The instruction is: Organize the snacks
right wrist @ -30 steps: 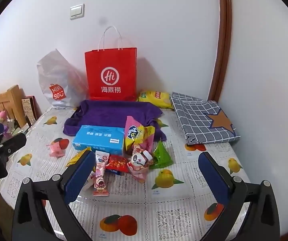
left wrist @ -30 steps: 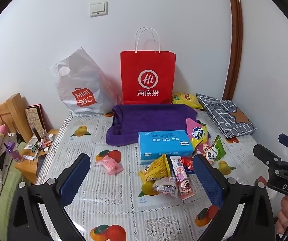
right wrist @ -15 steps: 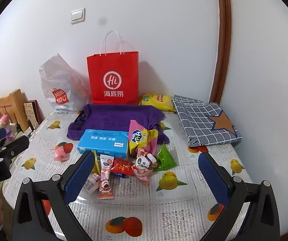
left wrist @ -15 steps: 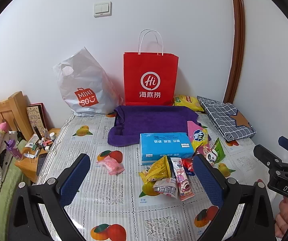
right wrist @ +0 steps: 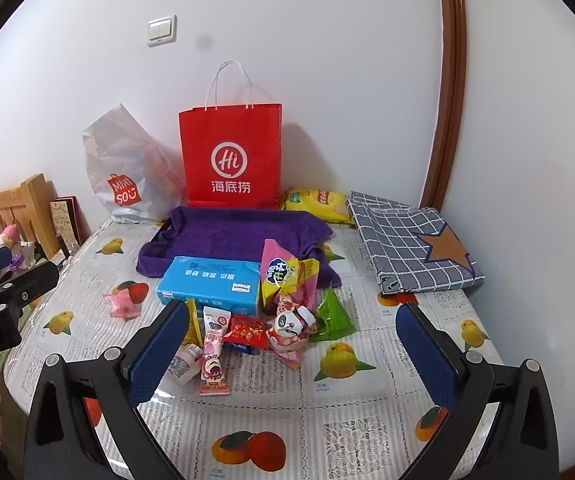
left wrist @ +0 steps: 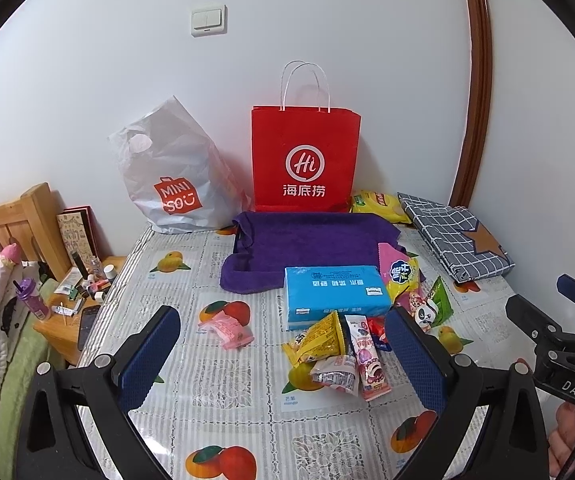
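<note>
The red paper bag [left wrist: 305, 160] at 12 o'clock says "Hi". The white bag [left wrist: 171, 176] says "MINISO". The snack pile [right wrist: 247, 320] lies on the surface [right wrist: 367, 432] between both grippers' [left wrist: 283, 360] [right wrist: 291, 356] wide-open, empty jaws.

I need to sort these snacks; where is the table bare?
Free: the near table edge below the snack pile, and left, around the lone pink packet. Crowded: around the blue tissue pack and purple cloth.
</note>
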### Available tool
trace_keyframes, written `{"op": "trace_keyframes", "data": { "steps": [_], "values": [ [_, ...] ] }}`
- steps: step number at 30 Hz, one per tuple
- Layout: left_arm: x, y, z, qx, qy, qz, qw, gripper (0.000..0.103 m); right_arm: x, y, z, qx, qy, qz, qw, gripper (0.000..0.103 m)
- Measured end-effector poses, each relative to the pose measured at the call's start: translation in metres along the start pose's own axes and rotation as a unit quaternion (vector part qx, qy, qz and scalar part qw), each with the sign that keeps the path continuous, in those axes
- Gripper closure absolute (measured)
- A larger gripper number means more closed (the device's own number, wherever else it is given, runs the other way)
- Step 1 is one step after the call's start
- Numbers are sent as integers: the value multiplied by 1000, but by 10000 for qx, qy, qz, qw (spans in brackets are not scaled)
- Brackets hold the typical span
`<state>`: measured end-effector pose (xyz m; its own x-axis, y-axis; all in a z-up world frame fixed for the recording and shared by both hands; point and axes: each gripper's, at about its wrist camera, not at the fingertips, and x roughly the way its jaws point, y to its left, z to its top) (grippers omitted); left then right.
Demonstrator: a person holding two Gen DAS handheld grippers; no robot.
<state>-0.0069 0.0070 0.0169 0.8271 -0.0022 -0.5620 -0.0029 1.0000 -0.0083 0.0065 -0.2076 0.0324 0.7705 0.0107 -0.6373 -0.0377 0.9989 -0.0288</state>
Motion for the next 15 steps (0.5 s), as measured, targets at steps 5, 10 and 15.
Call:
{"op": "trace_keyframes", "data": {
  "steps": [5,10,15],
  "values": [
    [-1,2,-1,7,-16,34,10000,0,0,0,0,10,-11,15,10000,1],
    [-1,3,-1,2,-4,38,10000,0,-1,1,-1,8,-30,24,10000,1],
    [-1,3,0,15,-22,89,10000,0,-2,2,-1,5,-38,22,10000,1]
  ]
}}
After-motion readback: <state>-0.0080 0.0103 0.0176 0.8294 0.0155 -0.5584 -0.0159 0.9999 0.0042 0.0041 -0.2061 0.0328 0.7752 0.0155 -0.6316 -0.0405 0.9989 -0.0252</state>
